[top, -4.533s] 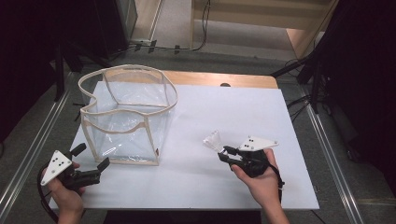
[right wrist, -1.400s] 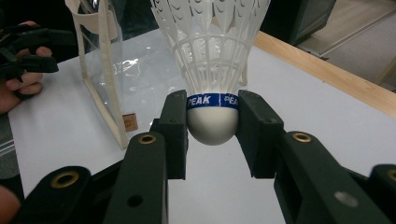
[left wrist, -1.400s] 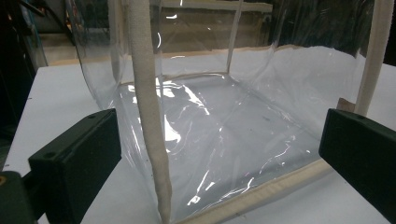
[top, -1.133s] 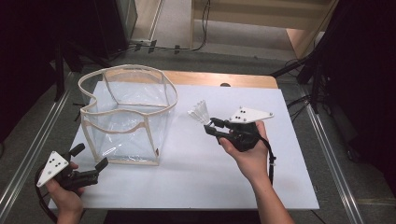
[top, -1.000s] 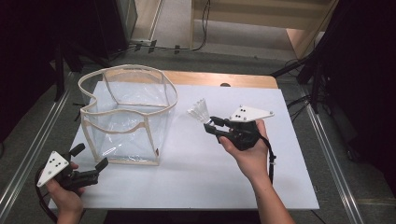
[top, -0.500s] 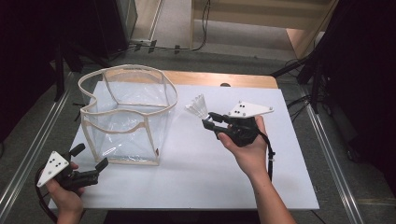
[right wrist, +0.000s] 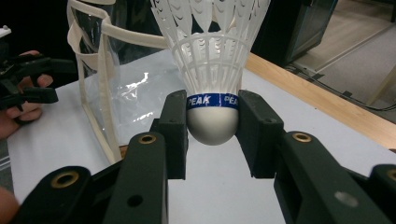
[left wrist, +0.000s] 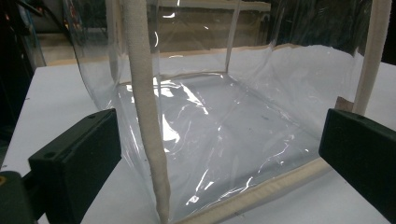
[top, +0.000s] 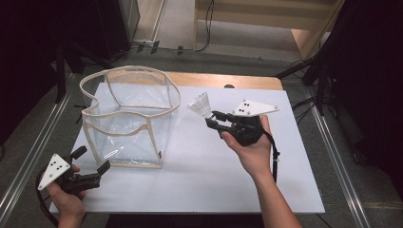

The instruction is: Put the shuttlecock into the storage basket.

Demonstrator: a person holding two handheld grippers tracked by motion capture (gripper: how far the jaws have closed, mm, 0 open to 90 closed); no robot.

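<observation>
Right now, jaws first
Right jaws: clamped on the rounded white cork of a shuttlecock (right wrist: 212, 122), one pad on each side, pressing at the blue band printed PEAK.
Shuttlecock: held off the table, cork toward the hand and white feather skirt fanning away from it; in the high view it (top: 201, 104) sat raised above the white tabletop, just right of the bag's rim and apart from it.
Right gripper: the right gripper (top: 215, 121) was carried in the person's right hand (top: 252, 147), a grey three-cornered plate on top and a black cable trailing down along the forearm.
Left jaws: spread wide with nothing between the pads; in the left gripper view the two black blocks stood far apart at the picture's sides, the bag's near wall seen between them but beyond them.
Left gripper: the left gripper (top: 90, 166) was low at the near left corner of the table, held in the left hand (top: 66, 199), its jaws pointing toward the bag and short of it.
Bag: a clear plastic bag (top: 128, 123) with cream fabric edging stood upright and open-topped on the left half of the table, its rim wavy; through the wall its floor (left wrist: 219, 130) looked bare and shiny.
Table: a white top (top: 199, 185) with a wooden strip along the far edge.
Surroundings: dark floor, metal rails at both sides.
</observation>
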